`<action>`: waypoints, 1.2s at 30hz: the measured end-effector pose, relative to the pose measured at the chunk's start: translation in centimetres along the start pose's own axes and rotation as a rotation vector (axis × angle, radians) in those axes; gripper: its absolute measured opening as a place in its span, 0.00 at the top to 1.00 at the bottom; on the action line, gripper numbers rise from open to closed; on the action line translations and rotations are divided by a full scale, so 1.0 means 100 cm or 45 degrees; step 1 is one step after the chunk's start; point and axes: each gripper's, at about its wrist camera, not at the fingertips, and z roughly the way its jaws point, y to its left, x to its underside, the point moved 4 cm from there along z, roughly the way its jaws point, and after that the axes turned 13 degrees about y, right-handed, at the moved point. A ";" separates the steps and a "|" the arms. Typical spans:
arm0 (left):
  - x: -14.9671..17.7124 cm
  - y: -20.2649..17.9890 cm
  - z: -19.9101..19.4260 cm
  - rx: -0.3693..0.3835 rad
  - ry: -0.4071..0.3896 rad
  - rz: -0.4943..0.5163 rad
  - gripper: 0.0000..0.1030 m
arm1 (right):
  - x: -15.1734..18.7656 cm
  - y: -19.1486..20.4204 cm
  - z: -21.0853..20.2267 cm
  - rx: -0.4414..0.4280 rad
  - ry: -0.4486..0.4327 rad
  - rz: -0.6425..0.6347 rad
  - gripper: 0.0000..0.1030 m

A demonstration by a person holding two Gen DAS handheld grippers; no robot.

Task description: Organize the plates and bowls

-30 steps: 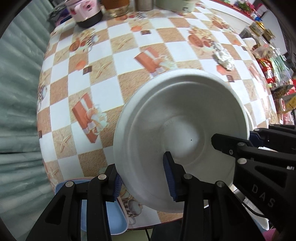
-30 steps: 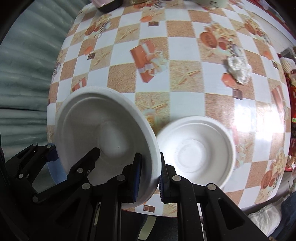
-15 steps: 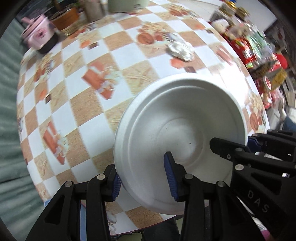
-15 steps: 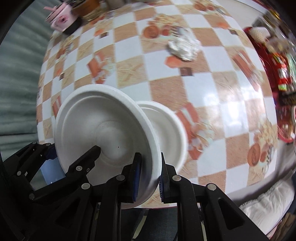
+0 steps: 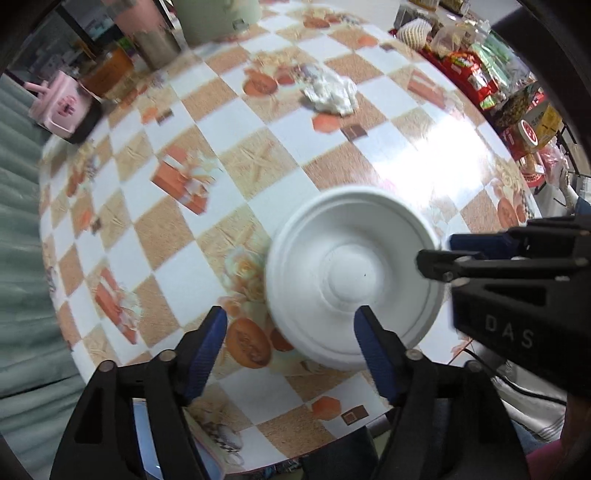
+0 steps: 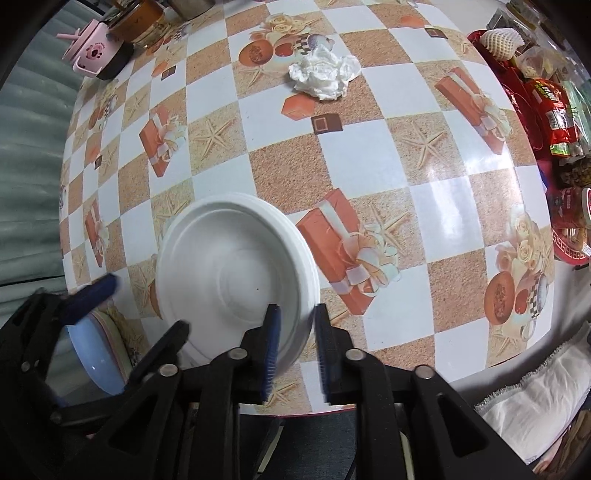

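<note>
A white bowl [image 6: 232,273] now sits nested in a second white bowl whose rim shows just behind it, on the checkered table [image 6: 369,158]. The stack also shows in the left wrist view [image 5: 351,280]. My right gripper [image 6: 295,354] is open, its jaws apart around the bowl's near right rim without pinching it. My left gripper [image 5: 291,350] is open and empty, just in front of the stack's near left side. The right gripper's fingers [image 5: 461,254] show at the right of the left wrist view.
A crumpled white tissue [image 6: 325,74] lies at mid table. A pink box [image 6: 92,51], jars and a pale pot [image 5: 218,14] stand at the far edge. Snack packets [image 6: 546,107] crowd the right side. A blue dish [image 6: 96,350] sits below the near left edge.
My right gripper carried the white bowl right, set it into the other bowl and opened. My left gripper stayed open beside it.
</note>
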 end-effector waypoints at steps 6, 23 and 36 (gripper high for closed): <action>0.001 0.005 -0.012 -0.002 -0.034 -0.033 0.21 | -0.001 -0.007 -0.013 -0.006 -0.068 0.020 0.21; 0.015 0.021 -0.030 0.012 0.060 0.025 0.00 | 0.006 -0.027 -0.004 -0.051 -0.059 0.174 0.00; 0.032 0.078 -0.060 -0.104 0.051 -0.118 0.00 | -0.033 -0.001 -0.011 -0.098 -0.025 0.146 0.00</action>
